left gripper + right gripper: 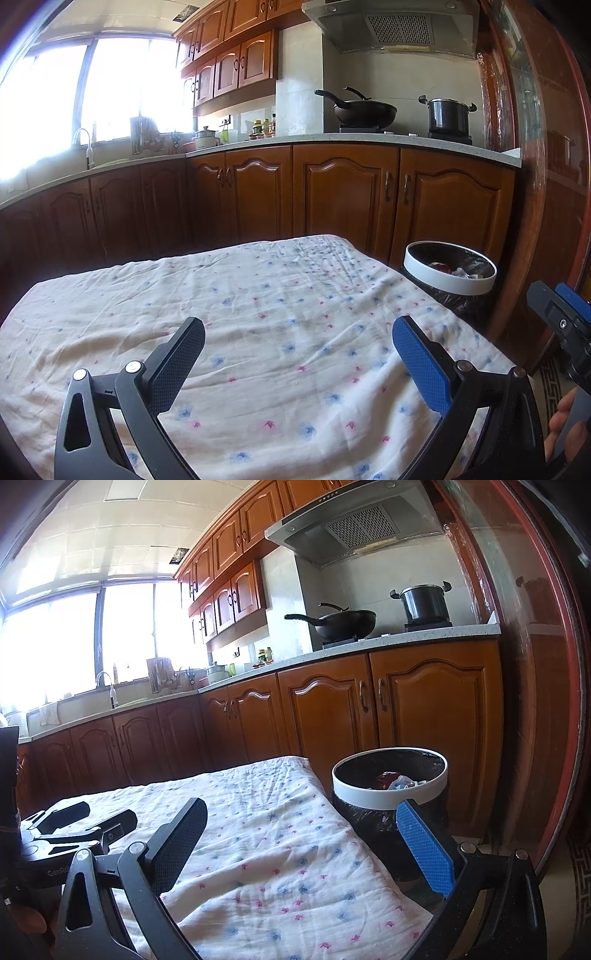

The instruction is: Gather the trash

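A round trash bin with a white rim and a black liner stands on the floor off the table's far right corner. Red and pale scraps lie inside it. My left gripper hovers open over the flowered tablecloth, nothing between its black and blue pads. My right gripper is open too, above the table's right edge, with its blue pad in front of the bin. The left gripper also shows at the left of the right wrist view. No loose trash is visible on the cloth.
Wooden base cabinets run behind the table, under a pale counter. A wok and a pot sit on the stove. A sink tap stands by the bright window. A red-framed glass door closes the right side.
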A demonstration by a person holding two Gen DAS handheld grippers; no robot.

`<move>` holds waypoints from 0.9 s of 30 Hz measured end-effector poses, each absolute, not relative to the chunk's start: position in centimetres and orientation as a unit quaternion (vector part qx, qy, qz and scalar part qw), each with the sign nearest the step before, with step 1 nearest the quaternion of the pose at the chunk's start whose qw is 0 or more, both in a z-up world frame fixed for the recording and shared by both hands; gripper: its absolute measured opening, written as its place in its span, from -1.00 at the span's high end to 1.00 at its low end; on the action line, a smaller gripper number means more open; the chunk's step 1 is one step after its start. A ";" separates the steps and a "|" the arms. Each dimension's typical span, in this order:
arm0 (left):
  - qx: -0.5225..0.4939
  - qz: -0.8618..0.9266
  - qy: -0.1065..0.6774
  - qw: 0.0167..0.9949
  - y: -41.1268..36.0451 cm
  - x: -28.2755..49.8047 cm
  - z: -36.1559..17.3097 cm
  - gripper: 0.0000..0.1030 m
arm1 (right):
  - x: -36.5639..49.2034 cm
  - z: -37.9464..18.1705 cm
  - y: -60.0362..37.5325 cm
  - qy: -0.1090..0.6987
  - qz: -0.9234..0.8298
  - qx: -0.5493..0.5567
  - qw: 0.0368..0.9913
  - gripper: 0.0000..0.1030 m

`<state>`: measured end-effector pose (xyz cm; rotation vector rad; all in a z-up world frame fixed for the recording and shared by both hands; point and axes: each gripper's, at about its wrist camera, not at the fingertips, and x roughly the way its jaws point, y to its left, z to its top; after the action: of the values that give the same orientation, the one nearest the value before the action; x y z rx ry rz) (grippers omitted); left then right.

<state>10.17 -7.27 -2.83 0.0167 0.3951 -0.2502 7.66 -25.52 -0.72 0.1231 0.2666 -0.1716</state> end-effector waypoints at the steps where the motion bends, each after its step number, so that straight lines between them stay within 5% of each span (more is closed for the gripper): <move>1: 0.009 -0.123 0.194 0.973 -7.2 10.1 -2.9 -0.99 | 7.6 -0.7 -25.5 0.132 -0.085 0.061 0.986 -1.00; 27: 0.008 -0.131 0.194 0.972 -6.4 10.6 -3.1 -0.99 | 7.7 -0.5 -25.3 0.134 -0.077 0.065 0.986 -1.00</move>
<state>10.61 -6.44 -3.14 0.0168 0.3923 -0.2637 7.70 -25.32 -0.54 0.1315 0.2690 -0.1539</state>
